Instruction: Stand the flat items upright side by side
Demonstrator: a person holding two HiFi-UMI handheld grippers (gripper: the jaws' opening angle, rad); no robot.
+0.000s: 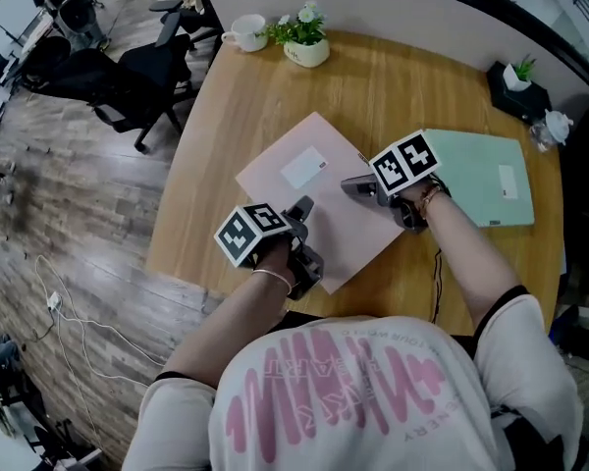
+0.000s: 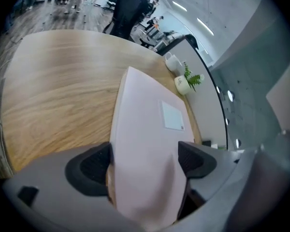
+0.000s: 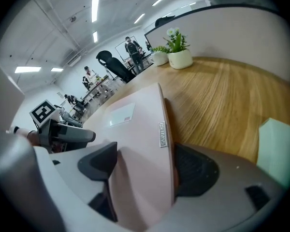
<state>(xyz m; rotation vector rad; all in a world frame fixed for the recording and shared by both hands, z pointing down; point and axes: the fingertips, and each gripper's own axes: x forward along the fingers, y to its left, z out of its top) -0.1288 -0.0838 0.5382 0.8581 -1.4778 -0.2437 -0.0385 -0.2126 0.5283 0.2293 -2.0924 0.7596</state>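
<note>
A flat pink case (image 1: 309, 180) with a white label lies at a slant on the round wooden table (image 1: 393, 86). My left gripper (image 1: 309, 238) holds its near left edge; in the left gripper view the case (image 2: 145, 129) fills the gap and both pads (image 2: 89, 170) press on it, bulging it. My right gripper (image 1: 383, 204) grips the right edge; in the right gripper view the case (image 3: 135, 129) sits between the pads (image 3: 195, 170), which touch it. A flat pale green case (image 1: 481, 175) lies on the table to the right, its corner (image 3: 278, 149) beside the right gripper.
A white pot with a small plant (image 1: 306, 47) and a white mug (image 1: 247, 32) stand at the table's far edge. A dark box with a plant (image 1: 518, 88) sits at the far right. Black office chairs (image 1: 137, 77) stand on the floor to the left.
</note>
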